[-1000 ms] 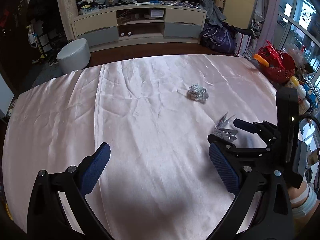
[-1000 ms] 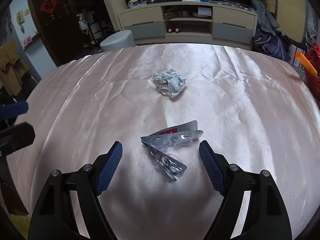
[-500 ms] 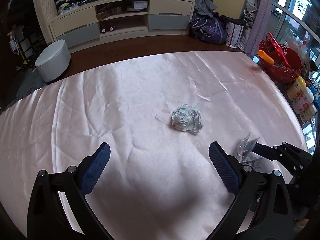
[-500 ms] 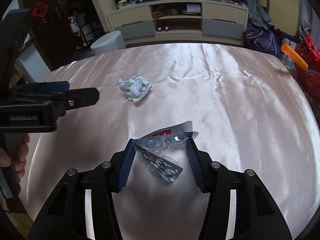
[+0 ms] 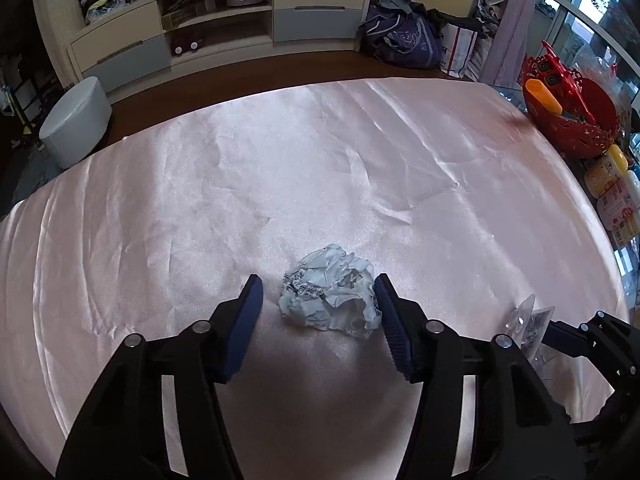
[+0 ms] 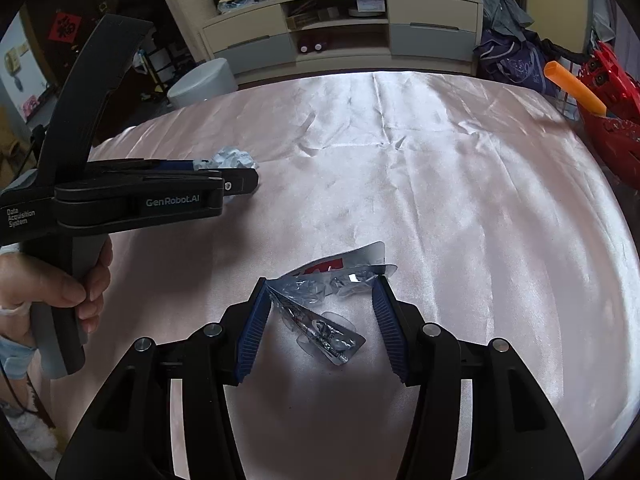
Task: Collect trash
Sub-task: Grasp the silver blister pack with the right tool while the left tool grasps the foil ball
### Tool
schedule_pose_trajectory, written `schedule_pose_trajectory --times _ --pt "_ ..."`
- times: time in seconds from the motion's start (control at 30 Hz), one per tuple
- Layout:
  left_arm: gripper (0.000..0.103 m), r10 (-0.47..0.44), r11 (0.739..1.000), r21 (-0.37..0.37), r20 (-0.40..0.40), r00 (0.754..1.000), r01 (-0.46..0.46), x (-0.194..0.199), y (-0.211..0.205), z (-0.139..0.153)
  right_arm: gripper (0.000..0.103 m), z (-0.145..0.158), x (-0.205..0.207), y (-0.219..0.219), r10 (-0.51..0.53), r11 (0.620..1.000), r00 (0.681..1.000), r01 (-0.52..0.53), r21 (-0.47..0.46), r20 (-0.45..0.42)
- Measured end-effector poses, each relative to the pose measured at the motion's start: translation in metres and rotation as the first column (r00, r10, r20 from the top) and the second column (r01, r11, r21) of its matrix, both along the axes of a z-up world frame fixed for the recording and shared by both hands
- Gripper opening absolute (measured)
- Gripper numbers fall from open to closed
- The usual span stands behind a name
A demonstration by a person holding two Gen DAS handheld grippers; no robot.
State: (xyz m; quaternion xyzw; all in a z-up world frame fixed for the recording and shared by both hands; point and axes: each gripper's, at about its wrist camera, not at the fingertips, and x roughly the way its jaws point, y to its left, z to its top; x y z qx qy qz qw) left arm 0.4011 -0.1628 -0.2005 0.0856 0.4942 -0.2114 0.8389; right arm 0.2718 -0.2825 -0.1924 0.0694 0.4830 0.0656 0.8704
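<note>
A crumpled pale blue paper ball [image 5: 330,298] lies on the pink satin tablecloth [image 5: 320,160]. My left gripper [image 5: 316,306] straddles it, jaws narrowed: the right pad touches the ball, the left pad stands a little apart. The ball also shows in the right wrist view [image 6: 234,159], partly hidden by the left gripper [image 6: 236,178]. Crumpled clear plastic blister packaging [image 6: 326,304] lies between the jaws of my right gripper [image 6: 320,312]; both pads touch its far edges. The packaging shows in the left wrist view [image 5: 530,326] too.
A red basket with toys [image 5: 568,108] and bottles [image 5: 612,196] stand at the table's right edge. A grey round stool [image 5: 76,120] and a TV cabinet [image 5: 224,28] stand beyond the table's far edge.
My left gripper moved forward and right over the paper ball and narrowed its jaws around it. My right gripper's jaws stayed against the plastic packaging.
</note>
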Motion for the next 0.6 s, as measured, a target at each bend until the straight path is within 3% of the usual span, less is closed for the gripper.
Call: schedule_pose_trajectory --times 0.03,0.13,0.33,0.6 --pt "0.039 -0.005 1.0 0.007 0.005 1.0 0.005 -0.001 -0.001 0.0 0.053 0.001 -0.001 -0.001 0.001 1.0 1.0 -0.001 0.0 0.0" --pt "0.026 0.003 1.0 -0.004 -0.003 1.0 -0.003 -0.005 0.001 0.004 0.053 0.002 -0.003 -0.002 -0.004 1.0 1.0 0.004 0.004 -0.005" --pt "0.021 0.014 1.0 0.024 0.05 0.999 -0.015 -0.039 0.012 0.034 0.053 0.027 -0.018 0.005 0.006 1.0 0.999 -0.004 -0.025 0.054" --pt "0.021 0.039 0.999 0.029 0.143 0.989 -0.044 -0.141 0.056 0.1 0.053 0.065 -0.082 0.029 0.024 0.999 0.99 -0.019 -0.035 0.139"
